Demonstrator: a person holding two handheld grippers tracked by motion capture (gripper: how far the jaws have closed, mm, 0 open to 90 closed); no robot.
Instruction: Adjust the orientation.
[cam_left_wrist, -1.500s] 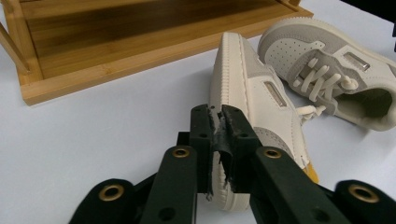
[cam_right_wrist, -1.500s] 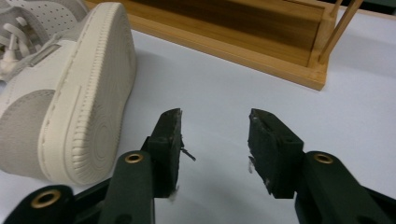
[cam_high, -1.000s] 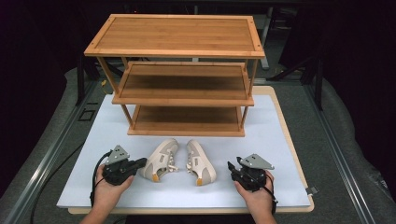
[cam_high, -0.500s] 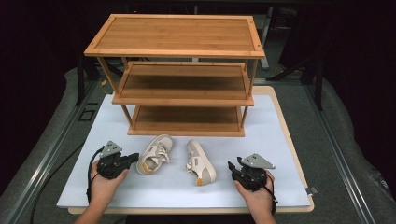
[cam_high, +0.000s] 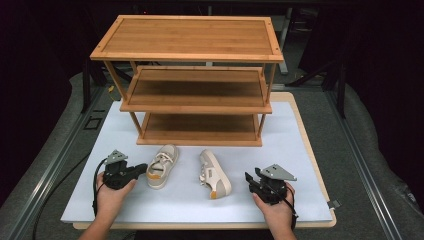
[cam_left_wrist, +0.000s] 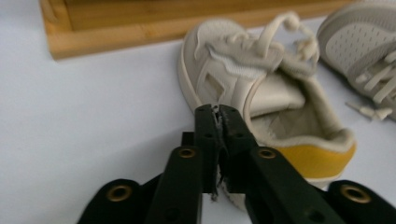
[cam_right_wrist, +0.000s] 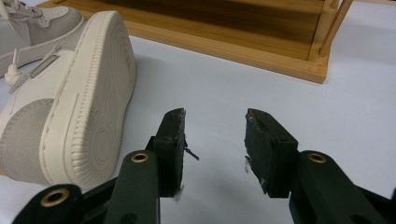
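Two beige shoes lie on the white mat, both in front of the wooden rack, which has three shelves, all bare. There are two grippers, one in each of the person's hands.

The left shoe stands upright on its sole just in front of the rack's lowest shelf, toward its left half, heel toward the person. In the left gripper view its yellow heel patch and loose white laces show clearly. The right shoe lies tipped on its side, well apart from the rack's front edge, toward its middle, with its toe pointing back at the rack. The right gripper view shows its ribbed cream sole turned toward the camera. The two shoes do not touch; a strip of mat lies between them.

The left gripper sits in front of the rack's left leg, right at the heel of the left shoe. In its own view the jaws stand almost together at the shoe's heel side (only a thin slit between the pads); they have just been opening a little, and whether they still pinch the collar cannot be told.

The right gripper rests in front of the rack's right leg, near the right shoe but not touching it. Its jaws stand wide apart with only bare mat between them.

No brand mark, label or writing can be read on the shoes, rack or grippers.
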